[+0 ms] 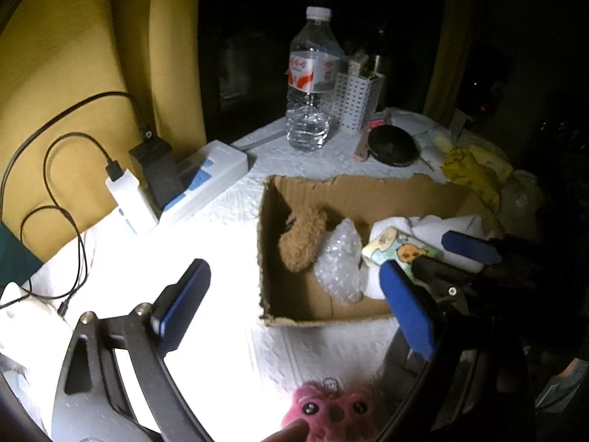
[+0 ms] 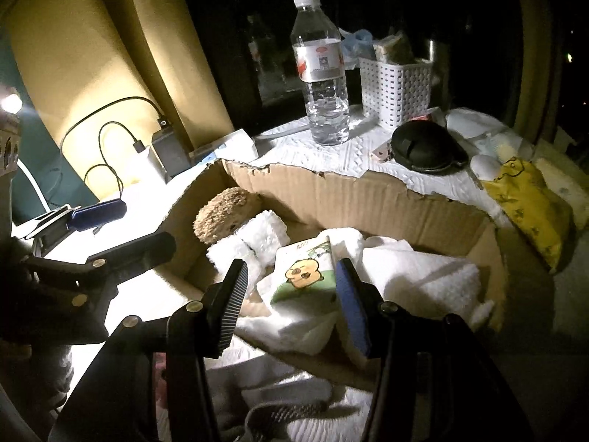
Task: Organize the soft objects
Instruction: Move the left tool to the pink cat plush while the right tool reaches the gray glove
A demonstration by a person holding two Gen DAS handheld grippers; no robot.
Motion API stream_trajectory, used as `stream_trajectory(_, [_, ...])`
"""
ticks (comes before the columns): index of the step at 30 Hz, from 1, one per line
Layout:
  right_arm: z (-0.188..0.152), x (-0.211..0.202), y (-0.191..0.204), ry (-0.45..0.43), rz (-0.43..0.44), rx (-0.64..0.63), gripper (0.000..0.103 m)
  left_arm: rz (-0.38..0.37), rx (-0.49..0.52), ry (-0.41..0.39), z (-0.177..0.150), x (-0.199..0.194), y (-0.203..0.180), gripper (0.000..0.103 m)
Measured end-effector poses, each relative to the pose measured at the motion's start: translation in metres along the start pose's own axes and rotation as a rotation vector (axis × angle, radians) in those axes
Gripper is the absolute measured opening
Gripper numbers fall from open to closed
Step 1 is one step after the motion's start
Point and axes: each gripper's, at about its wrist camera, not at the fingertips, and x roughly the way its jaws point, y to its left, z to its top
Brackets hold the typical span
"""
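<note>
Jaws of the right gripper [image 2: 291, 294] clamp a tissue pack [image 2: 307, 276]; only the left view shows a pink plush [image 1: 331, 410].

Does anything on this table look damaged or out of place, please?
Yes: the cardboard box has a ragged, torn top edge along its far wall, as if the flaps were ripped off. A pink plush toy lies outside it on the white table cover.

Torn cardboard box [image 1: 368, 191] sits open on the table, holding a brown plush [image 1: 302, 237], bubble wrap [image 1: 338, 261], white towels [image 2: 416, 276] and a cartoon tissue pack [image 2: 305, 276]. Pink plush [image 1: 331, 412] lies outside, near the box's front.
</note>
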Motion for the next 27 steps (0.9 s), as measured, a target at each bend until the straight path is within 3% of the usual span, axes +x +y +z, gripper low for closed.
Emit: stream_trajectory(27, [-0.043, -0.064, 0.018, -0.035, -0.071, 0.015, 0.053, -0.043, 0.021, -0.019, -0.04, -0.055, -0.011, 0.094])
